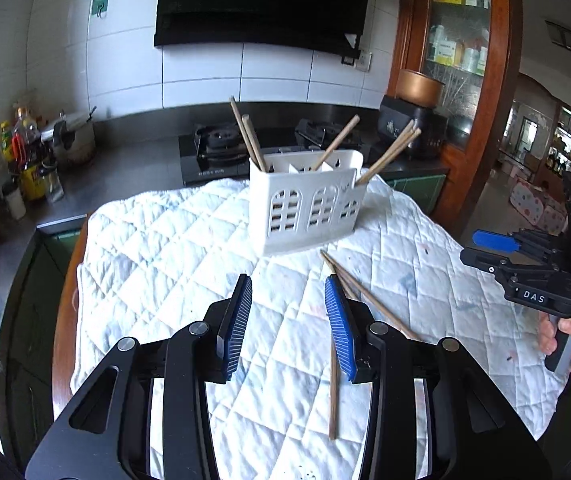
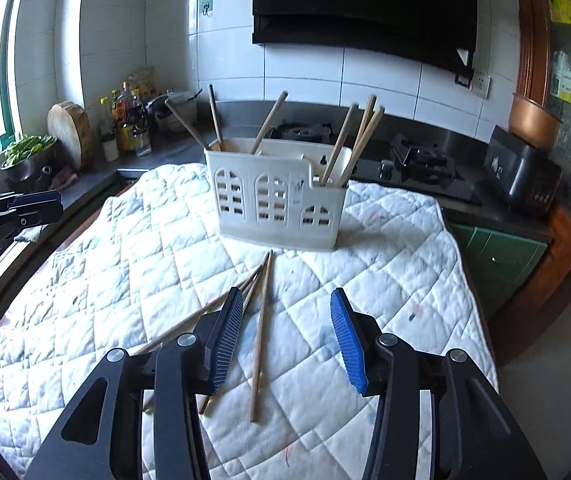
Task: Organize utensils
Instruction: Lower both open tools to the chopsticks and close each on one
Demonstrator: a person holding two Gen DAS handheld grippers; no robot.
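Observation:
A white plastic utensil holder (image 1: pixel 309 204) (image 2: pixel 279 200) with window cut-outs stands on the far part of a white quilted cloth (image 1: pixel 173 248) (image 2: pixel 117 264). Several wooden chopsticks (image 1: pixel 335 144) (image 2: pixel 271 122) stand in it. Three loose chopsticks (image 1: pixel 369 298) (image 2: pixel 261 328) lie on the cloth in front of it. My left gripper (image 1: pixel 288 294) is open and empty above the cloth, left of the loose chopsticks. My right gripper (image 2: pixel 287 308) is open and empty, just right of them. Each gripper shows at the edge of the other's view (image 1: pixel 497 242) (image 2: pixel 41 202).
A black gas hob (image 1: pixel 213 152) (image 2: pixel 417 164) sits on the counter behind the cloth. Bottles (image 1: pixel 25 152) (image 2: pixel 125 120) and a wooden board (image 2: pixel 71 130) stand at the back left. A dark appliance with a copper pot (image 1: pixel 417 120) (image 2: pixel 525 160) stands at the back right.

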